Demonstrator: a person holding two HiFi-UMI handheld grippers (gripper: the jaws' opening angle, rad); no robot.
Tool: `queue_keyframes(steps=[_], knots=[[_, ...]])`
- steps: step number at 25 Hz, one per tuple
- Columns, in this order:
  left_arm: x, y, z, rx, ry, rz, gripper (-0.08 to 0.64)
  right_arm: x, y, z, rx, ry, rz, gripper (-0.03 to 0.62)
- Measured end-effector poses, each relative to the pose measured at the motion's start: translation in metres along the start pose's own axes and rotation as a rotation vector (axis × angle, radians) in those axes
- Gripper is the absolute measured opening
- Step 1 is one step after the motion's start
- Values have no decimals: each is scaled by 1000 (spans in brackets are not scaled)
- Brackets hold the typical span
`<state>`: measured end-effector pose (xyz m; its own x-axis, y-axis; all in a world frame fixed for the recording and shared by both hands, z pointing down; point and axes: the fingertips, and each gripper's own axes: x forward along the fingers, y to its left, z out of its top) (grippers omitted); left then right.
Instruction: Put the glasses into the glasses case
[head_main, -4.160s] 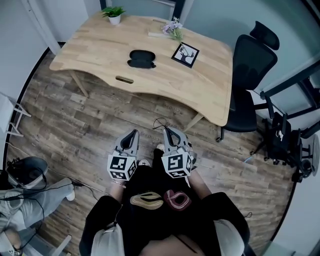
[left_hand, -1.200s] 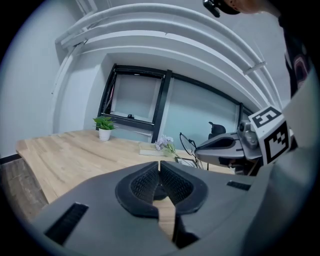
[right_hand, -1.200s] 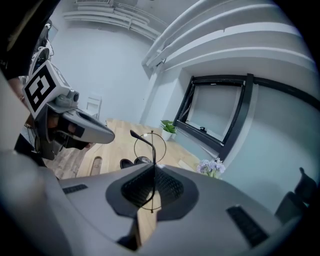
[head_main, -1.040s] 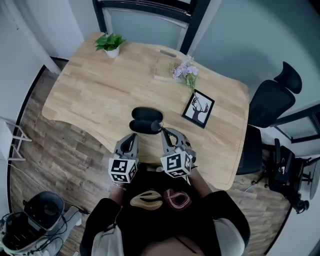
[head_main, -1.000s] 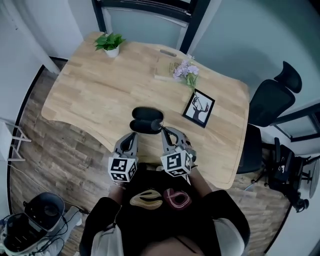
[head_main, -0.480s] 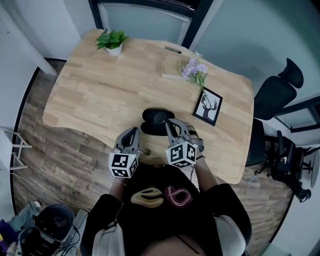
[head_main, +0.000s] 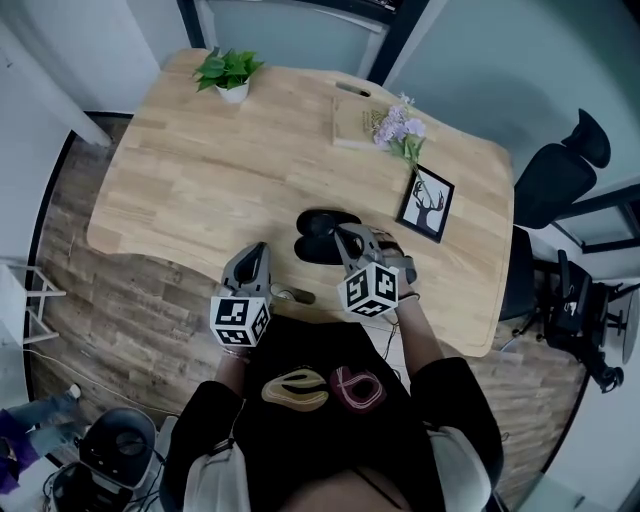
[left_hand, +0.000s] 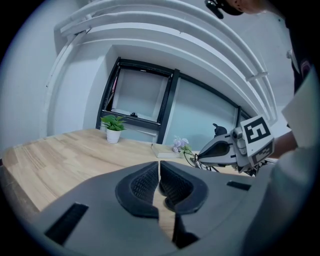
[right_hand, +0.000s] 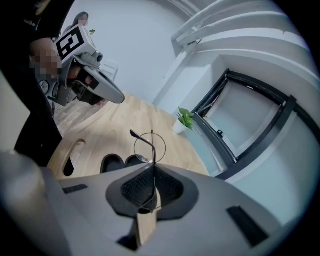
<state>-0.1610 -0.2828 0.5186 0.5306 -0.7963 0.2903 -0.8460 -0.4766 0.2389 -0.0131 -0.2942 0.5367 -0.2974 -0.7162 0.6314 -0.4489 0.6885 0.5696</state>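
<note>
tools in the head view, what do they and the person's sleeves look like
The left tool and right tool are grey shells tapering to dark ribbed pads, each carrying a white cube with black square markers. The person wears a black top with pale patches on the upper sleeves.

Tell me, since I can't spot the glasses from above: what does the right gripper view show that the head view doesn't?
Only the right gripper view shows the thin wire glasses, clamped in the shut jaws of the right gripper. Only the head view shows the deer picture, the flowers and the office chair. Both show the open black case, the potted plant and the wooden table.
</note>
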Motion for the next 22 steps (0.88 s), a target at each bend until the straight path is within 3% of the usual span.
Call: queue_keyframes(steps=[7, 22], knots=[[-1, 1, 0, -4, -6, 5, 25, 20, 5, -3, -105, 41, 40, 17], [-8, 10, -5, -13, 14, 51, 25, 53, 23, -28, -220, 130, 125, 17]])
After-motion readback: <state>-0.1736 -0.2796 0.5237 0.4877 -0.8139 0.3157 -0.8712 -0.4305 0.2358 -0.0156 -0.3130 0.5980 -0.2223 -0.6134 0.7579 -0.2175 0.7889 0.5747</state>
